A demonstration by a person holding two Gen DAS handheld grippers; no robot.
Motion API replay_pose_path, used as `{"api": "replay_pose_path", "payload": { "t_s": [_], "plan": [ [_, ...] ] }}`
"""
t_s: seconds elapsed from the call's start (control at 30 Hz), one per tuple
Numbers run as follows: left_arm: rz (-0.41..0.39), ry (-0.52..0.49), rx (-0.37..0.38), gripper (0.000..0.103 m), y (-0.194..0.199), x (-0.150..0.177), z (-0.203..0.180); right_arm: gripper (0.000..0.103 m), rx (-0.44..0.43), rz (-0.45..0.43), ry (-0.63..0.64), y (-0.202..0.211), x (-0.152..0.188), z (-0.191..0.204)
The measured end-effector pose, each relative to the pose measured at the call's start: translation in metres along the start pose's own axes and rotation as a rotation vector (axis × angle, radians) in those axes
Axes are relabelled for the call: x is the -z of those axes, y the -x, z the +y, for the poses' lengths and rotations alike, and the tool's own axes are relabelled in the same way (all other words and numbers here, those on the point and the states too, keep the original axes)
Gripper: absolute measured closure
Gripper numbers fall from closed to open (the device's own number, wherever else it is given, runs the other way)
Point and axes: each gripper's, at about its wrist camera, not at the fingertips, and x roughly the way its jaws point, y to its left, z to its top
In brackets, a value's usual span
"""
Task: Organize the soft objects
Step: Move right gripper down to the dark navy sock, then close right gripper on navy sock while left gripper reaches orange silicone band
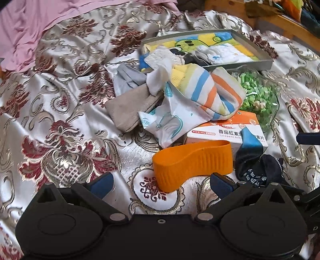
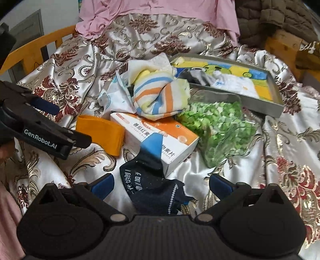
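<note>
A pile of soft things lies on the patterned bedspread. An orange elastic band (image 1: 192, 164) sits just ahead of my left gripper (image 1: 163, 185), which stands open with the band's near end between its fingers, untouched. Behind it are a striped sock (image 1: 212, 92), a beige sock (image 1: 130, 108), a white sock (image 1: 160, 78) and a wipes packet (image 1: 170, 122). My right gripper (image 2: 161, 186) is open over a navy sock (image 2: 154, 186) that drapes off an orange-white box (image 2: 160, 136). The left gripper (image 2: 74, 125) shows beside the orange band (image 2: 102, 134).
A grey tray (image 1: 266, 58) with a colourful cloth inside sits behind the pile. A clear bag of green pieces (image 2: 222, 130) lies right of the box. Pink fabric (image 2: 160, 10) covers the far end, and a wooden bed rail (image 2: 30, 50) runs along the left.
</note>
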Motion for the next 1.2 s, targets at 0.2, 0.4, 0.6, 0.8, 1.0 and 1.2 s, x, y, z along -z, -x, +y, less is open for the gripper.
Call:
{"api": "replay_pose_path", "payload": {
  "t_s": [0.2,0.4,0.6,0.8,1.0,1.2],
  "plan": [
    [0.005,-0.119,0.033,0.001,-0.013,-0.004,-0.004,0.0,-0.052,0.052,-0.021,-0.018,-0.001,-0.003],
    [0.004,-0.23,0.022,0.001,-0.032,-0.007,-0.007,0.0,-0.106,0.103,-0.107,-0.031,-0.006,-0.013],
    [0.017,-0.215,0.085,0.002,-0.043,-0.012,-0.001,0.008,-0.146,0.133,-0.126,-0.041,-0.006,-0.013],
    [0.032,-0.186,0.143,0.009,-0.043,-0.012,0.001,0.017,-0.16,0.142,-0.136,-0.045,-0.007,-0.011],
    [0.014,-0.187,0.189,0.017,-0.036,-0.012,-0.003,0.023,-0.161,0.155,-0.196,-0.05,-0.007,-0.019],
    [0.013,-0.166,0.241,0.033,-0.035,-0.013,-0.003,0.027,-0.16,0.15,-0.197,-0.052,-0.006,-0.02]
  ]
}}
